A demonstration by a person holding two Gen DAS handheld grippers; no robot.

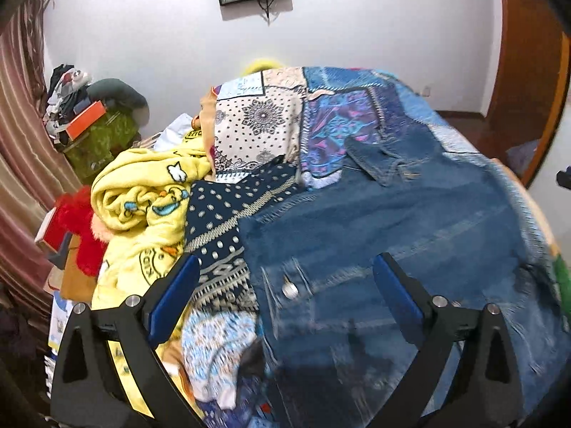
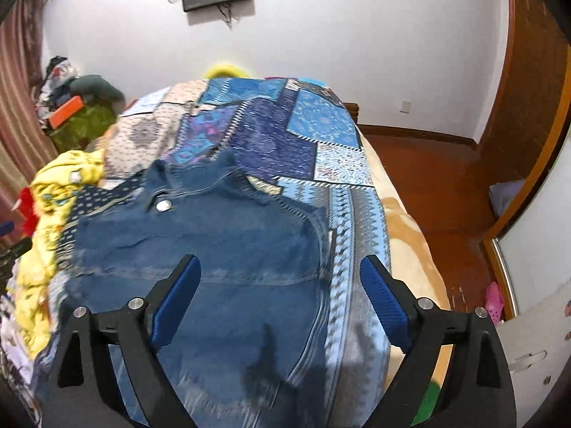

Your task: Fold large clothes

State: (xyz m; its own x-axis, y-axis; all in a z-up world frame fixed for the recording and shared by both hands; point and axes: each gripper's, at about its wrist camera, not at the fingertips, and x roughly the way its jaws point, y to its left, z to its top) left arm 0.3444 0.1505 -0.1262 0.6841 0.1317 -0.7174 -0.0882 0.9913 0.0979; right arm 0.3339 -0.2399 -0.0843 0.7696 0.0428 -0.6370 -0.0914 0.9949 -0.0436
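A blue denim jacket (image 1: 410, 228) lies spread on the patchwork bedspread (image 1: 271, 117), collar toward the far end, a metal button (image 1: 289, 289) near its left edge. It also shows in the right wrist view (image 2: 221, 249) with its button (image 2: 163, 205). My left gripper (image 1: 285, 267) is open and empty, hovering over the jacket's near left part. My right gripper (image 2: 280, 269) is open and empty over the jacket's right side, near the bedspread's blue border (image 2: 353, 235).
A yellow cartoon blanket (image 1: 142, 207) and other clothes are heaped on the bed's left side. A red item (image 1: 76, 224) and a cluttered green stand (image 1: 96, 139) sit at left by the curtain. The wooden floor (image 2: 439, 185) and door (image 2: 528, 107) lie right.
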